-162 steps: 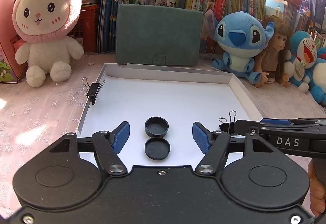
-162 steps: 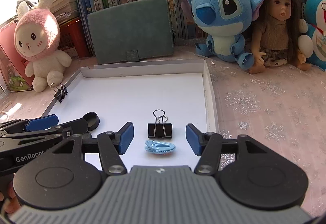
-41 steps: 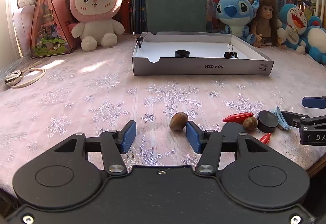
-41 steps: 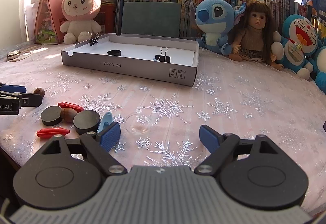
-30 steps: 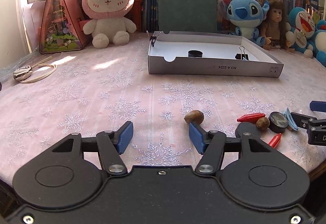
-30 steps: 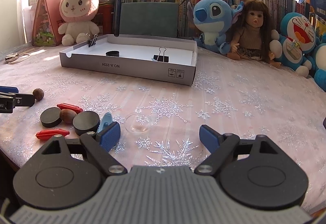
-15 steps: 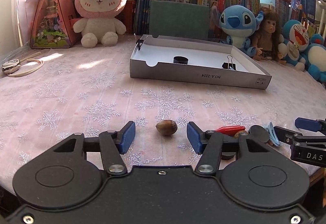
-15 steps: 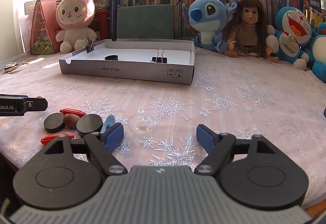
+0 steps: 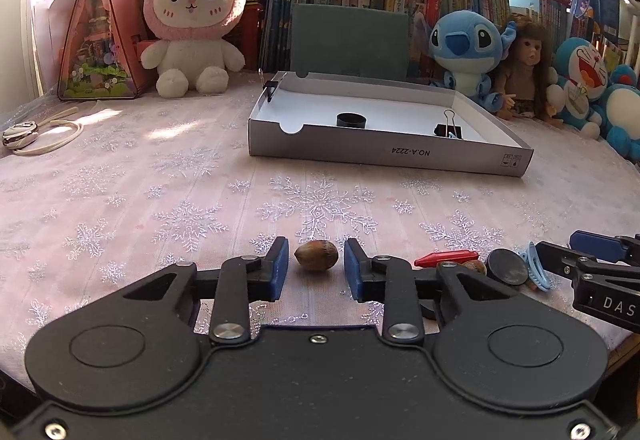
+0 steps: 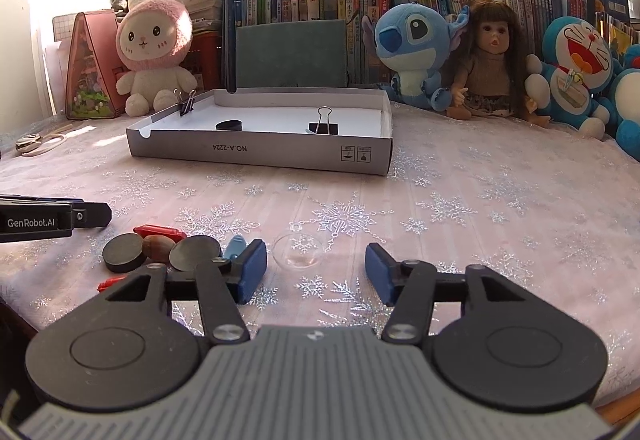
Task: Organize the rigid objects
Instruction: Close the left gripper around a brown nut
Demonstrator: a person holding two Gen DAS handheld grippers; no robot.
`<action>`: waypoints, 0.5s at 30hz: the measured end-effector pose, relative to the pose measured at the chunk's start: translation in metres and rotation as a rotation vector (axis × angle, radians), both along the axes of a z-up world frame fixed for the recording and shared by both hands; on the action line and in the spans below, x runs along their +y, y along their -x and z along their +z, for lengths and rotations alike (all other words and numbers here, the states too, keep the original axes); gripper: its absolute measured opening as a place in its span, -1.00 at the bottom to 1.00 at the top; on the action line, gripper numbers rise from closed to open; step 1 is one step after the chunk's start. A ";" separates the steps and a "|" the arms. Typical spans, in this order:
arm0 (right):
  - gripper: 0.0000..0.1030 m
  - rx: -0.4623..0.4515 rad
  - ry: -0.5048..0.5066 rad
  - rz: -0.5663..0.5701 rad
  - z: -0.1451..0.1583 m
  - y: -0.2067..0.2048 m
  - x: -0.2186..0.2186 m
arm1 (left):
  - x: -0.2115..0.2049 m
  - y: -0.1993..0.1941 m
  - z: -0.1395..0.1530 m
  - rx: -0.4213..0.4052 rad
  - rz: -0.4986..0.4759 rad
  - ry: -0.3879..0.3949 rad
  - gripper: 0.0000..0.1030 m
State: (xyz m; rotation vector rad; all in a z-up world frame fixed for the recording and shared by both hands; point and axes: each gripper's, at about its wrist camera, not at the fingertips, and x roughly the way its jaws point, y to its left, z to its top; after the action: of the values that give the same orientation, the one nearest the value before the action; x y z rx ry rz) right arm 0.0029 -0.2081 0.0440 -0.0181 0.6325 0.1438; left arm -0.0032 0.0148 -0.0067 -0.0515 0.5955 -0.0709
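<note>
At the left of the table, we have our left gripper (image 9: 314, 269) lowered over a brown nut (image 9: 316, 255), which lies on the snowflake tablecloth (image 9: 168, 176) right between the two blue pads. The jaws have just been closing and now stand narrow, one pad just beside each end of the nut; a sliver of cloth shows on both sides, so we judge they are not yet pressing. The nut's long axis runs across the view, from pad to pad, so it would be pinched end to end, a grip that we think could let it squirt out unless the pads meet it squarely. Moving right, a small cluster lies between our two hands: a red peg (image 9: 446, 257), a second nut (image 10: 158, 247), two black discs (image 10: 195, 252) and a light blue clip (image 10: 235, 245). Further right, our right gripper (image 10: 316, 272) is set around a clear dome-shaped piece (image 10: 299, 249), which sits just ahead of the pads and nearer the left one. Those jaws have also just been closing yet still stand well apart, touching nothing. Straight ahead of both hands, well beyond, is the white box (image 10: 260, 154), already holding a black cap (image 10: 229, 126) and a binder clip (image 10: 324, 125). The left hand is plainly the one for the nut.
</note>
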 end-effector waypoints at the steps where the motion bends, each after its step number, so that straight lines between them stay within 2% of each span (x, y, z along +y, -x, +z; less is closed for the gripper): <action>1: 0.14 -0.001 0.000 0.003 0.000 0.000 0.000 | 0.000 0.000 0.000 0.000 -0.001 -0.001 -0.48; 8: -0.06 -0.004 0.014 0.027 0.002 0.001 0.007 | -0.002 0.001 0.000 -0.005 -0.012 -0.018 -0.57; 11: -0.34 0.004 0.023 0.038 0.002 -0.001 0.009 | -0.002 0.001 0.000 -0.004 -0.012 -0.022 -0.57; 15: -0.34 0.000 0.038 0.056 0.002 -0.001 0.013 | -0.002 0.000 0.001 -0.008 -0.014 -0.026 -0.57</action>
State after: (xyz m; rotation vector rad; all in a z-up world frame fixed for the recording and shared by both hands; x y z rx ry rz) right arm 0.0041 -0.1955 0.0458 -0.0723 0.6354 0.1865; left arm -0.0034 0.0127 -0.0054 -0.0222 0.5889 -0.0769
